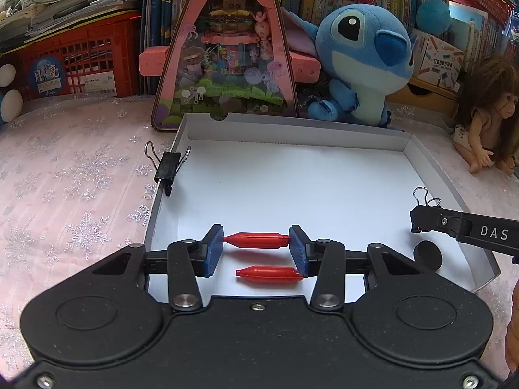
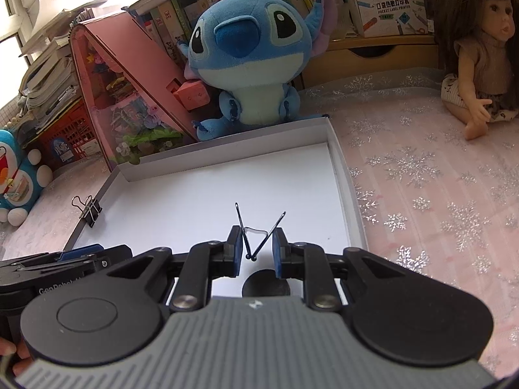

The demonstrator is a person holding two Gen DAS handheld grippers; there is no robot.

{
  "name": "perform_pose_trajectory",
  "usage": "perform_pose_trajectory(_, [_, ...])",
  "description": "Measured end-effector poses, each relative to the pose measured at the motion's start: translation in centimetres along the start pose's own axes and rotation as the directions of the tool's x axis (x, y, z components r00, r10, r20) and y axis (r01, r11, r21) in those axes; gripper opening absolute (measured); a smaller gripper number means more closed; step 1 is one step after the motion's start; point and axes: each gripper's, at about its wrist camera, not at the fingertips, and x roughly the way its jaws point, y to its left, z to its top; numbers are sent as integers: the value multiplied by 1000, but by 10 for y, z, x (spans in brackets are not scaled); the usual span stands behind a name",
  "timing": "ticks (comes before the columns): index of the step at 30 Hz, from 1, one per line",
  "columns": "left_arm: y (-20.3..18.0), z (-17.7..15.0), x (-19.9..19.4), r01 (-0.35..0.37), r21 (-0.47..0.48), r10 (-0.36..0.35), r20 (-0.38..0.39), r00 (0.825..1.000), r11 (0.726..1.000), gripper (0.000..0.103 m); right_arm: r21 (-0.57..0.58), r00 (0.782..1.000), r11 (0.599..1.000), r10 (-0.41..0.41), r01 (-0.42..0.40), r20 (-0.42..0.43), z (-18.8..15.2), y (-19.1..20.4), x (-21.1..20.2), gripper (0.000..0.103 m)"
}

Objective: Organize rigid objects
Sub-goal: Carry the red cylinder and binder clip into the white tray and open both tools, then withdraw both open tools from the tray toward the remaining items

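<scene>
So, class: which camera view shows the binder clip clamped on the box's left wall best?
The left wrist view: the binder clip is large, showing its black body gripping the box wall and both wire handles. In the right wrist view the clip is smaller, near the left edge.

Glossy red plastic tube (image 1: 257,240), matt white cardboard tray (image 1: 292,129), glittery tablecloth (image 1: 71,175)
</scene>
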Motion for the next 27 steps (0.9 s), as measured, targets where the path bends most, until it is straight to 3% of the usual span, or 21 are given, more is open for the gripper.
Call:
perform_pose_trajectory(8, [-3,-4,2,-17,28,17,12,1000,999,42,-5,1000,1000,-6,6,-8,-7,-4,5,22])
perform_pose_trajectory(12, [-4,-6,0,-24,35,23,13,1000,999,42,-4,1000,1000,3,-3,-5,-6,-4,2,27])
perform_pose_trajectory(15, [-4,-7,-3,-28,40,27,16,1000,999,47,-6,1000,1000,11,-11,3,-8,-4,-4,47])
perform_pose_trajectory(21, [-4,-16,-20,-39,71,34,60,998,997,64,-79,999,997,2,2,50,-16,0,-21,62])
perform_pose_trajectory(27, [-3,-27,-43,-37,87,28,111,993,995,71,-127,994,992,25,-12,103,-28,7,-43,69])
